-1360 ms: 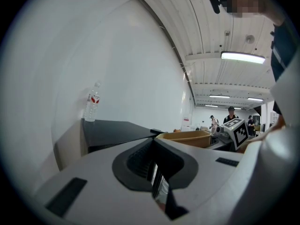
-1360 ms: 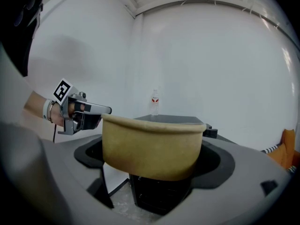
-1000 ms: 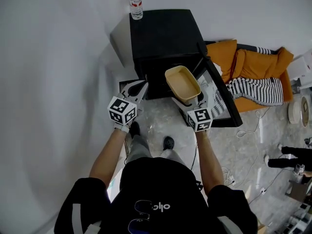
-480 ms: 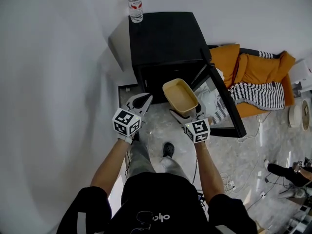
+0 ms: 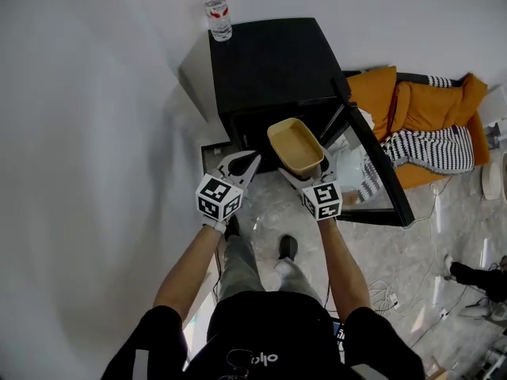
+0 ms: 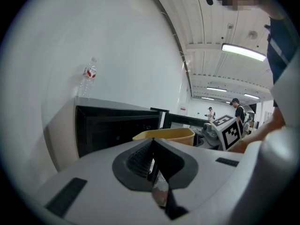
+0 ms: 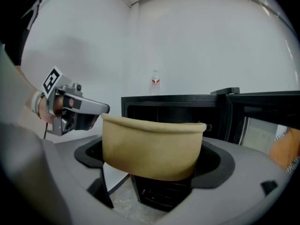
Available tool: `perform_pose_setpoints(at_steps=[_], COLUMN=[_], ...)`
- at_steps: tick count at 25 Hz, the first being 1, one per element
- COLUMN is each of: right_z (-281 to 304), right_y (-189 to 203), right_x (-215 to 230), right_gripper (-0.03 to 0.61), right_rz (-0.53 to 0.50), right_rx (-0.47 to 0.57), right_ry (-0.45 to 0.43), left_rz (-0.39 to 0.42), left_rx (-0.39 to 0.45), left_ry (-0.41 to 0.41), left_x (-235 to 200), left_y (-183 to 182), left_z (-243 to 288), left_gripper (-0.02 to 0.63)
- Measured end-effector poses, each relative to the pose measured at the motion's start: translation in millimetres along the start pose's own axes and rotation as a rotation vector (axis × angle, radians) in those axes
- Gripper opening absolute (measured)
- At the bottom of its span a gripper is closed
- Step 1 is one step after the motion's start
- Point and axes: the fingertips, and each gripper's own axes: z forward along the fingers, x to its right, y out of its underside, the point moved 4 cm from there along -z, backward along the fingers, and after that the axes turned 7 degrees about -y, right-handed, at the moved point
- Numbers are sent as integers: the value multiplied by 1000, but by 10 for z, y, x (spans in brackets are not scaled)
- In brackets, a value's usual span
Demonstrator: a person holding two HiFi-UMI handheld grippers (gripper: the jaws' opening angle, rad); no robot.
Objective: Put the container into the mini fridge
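Note:
A tan rectangular container is held in my right gripper, which is shut on its near wall, just in front of the black mini fridge. The fridge door stands swung open to the right, and the dark interior shows behind the container. My left gripper hangs empty and shut to the left of the container, near the fridge's lower left corner. In the left gripper view its jaws meet, with the container beyond them.
A water bottle stands on the fridge's back left corner. White wall lies to the left. An orange cushion and a striped cloth lie right of the open door. Cables run over the marble floor. People stand far off.
Both grippers and the container have shifted slightly right and up in the head view, the container staying close before the fridge opening. The person has stepped, feet moved.

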Motion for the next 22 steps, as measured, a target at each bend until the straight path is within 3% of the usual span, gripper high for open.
perform_pose_setpoints(at_steps=[8, 22], right_z=[557, 1189], right_y=[118, 323], right_x=[273, 628], right_gripper=[555, 555], right_rz=[12, 8], right_rx=[16, -59], right_ry=[48, 69], left_rz=[8, 26], left_rx=[-20, -55], left_ry=[16, 33], left_x=[-152, -372], left_y=[50, 231], left_z=[168, 228], left_gripper=[8, 8])
